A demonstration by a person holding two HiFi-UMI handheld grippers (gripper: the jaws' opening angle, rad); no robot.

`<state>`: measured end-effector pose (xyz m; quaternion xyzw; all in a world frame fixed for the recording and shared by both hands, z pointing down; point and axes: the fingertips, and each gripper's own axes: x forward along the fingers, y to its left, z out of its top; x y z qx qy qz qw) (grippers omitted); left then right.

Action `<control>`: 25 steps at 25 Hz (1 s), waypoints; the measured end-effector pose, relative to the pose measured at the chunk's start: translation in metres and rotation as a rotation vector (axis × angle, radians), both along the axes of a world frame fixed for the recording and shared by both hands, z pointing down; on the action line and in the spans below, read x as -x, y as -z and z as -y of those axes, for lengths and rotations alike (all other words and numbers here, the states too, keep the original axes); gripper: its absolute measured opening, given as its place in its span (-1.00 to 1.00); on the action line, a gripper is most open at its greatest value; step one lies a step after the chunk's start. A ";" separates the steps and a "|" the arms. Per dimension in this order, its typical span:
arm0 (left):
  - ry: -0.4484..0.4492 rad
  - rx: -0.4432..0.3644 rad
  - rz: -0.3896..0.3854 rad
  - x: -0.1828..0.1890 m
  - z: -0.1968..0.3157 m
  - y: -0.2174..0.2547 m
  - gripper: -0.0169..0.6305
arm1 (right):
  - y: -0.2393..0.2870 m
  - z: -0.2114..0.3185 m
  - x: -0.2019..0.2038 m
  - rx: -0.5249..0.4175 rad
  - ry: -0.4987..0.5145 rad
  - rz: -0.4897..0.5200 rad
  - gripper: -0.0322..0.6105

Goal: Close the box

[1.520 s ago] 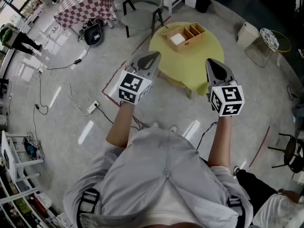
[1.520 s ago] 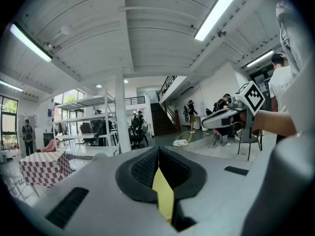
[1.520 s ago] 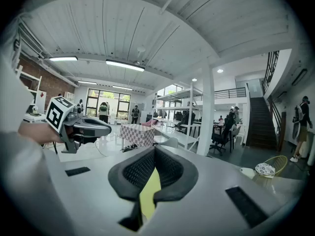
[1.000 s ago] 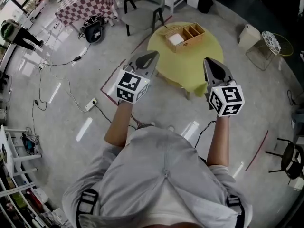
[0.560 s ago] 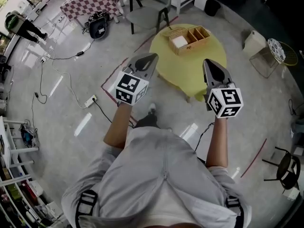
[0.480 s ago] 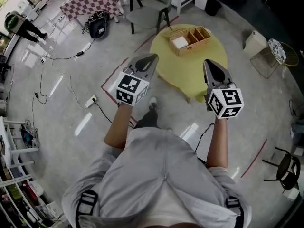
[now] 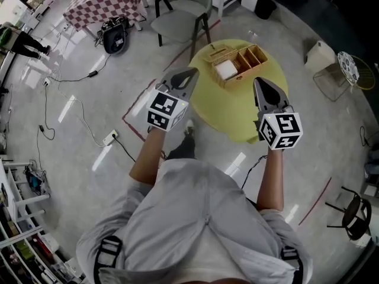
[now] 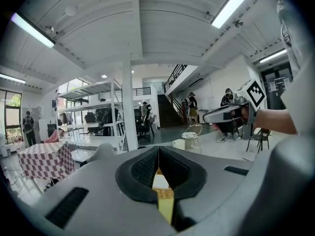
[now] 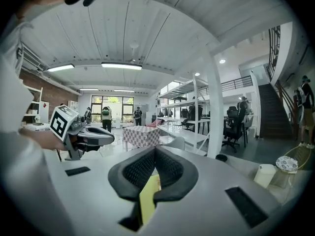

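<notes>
Left gripper (image 7: 188,74) and right gripper (image 7: 261,84), fingers shut and empty, sit well short of the box (image 7: 251,57); a hasty reach might shove it.

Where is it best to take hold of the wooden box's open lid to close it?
Probably the lid at its free far edge, reaching over the wooden box from the near side. It leans open beyond the compartments, so that edge seems farthest from where it hinges.

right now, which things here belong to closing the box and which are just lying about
Job: wooden box, yellow table under it, left tongs, right tongs.
Lying about: grey chair, checkered table, black bag, power strip.
</notes>
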<state>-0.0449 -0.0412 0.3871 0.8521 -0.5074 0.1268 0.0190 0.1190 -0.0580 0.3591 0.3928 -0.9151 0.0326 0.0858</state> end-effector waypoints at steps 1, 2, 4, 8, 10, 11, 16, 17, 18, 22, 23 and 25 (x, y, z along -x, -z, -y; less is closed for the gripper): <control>-0.004 -0.001 0.002 0.005 0.016 0.000 -0.86 | 0.001 0.015 0.005 -0.006 -0.006 -0.003 -0.83; -0.008 -0.001 0.004 0.010 0.032 0.001 -0.86 | 0.002 0.030 0.010 -0.010 -0.011 -0.006 -0.83; -0.016 0.001 0.006 0.022 0.063 0.003 -0.86 | 0.005 0.058 0.022 -0.012 -0.022 -0.009 -0.83; -0.038 0.013 -0.002 0.039 0.117 0.003 -0.86 | 0.007 0.108 0.038 -0.007 -0.049 -0.020 -0.83; -0.042 0.031 -0.045 0.046 0.141 0.000 -0.86 | 0.006 0.129 0.043 0.001 -0.063 -0.023 -0.83; -0.044 0.042 -0.071 0.049 0.151 -0.001 -0.86 | 0.005 0.138 0.045 0.006 -0.069 -0.024 -0.83; -0.058 0.080 -0.077 0.063 0.193 -0.021 -0.86 | -0.008 0.174 0.053 0.042 -0.099 -0.024 -0.83; -0.057 0.087 -0.074 0.066 0.198 -0.027 -0.86 | -0.012 0.179 0.055 0.050 -0.104 -0.026 -0.83; -0.056 0.093 -0.068 0.069 0.203 -0.034 -0.86 | -0.016 0.183 0.056 0.058 -0.108 -0.029 -0.83; -0.062 0.123 -0.048 0.081 0.219 -0.065 -0.85 | -0.033 0.198 0.063 0.087 -0.131 -0.033 -0.83; -0.064 0.132 -0.051 0.083 0.222 -0.073 -0.85 | -0.038 0.202 0.065 0.092 -0.138 -0.037 -0.83; -0.066 0.146 -0.058 0.087 0.229 -0.088 -0.86 | -0.050 0.209 0.067 0.103 -0.151 -0.048 -0.83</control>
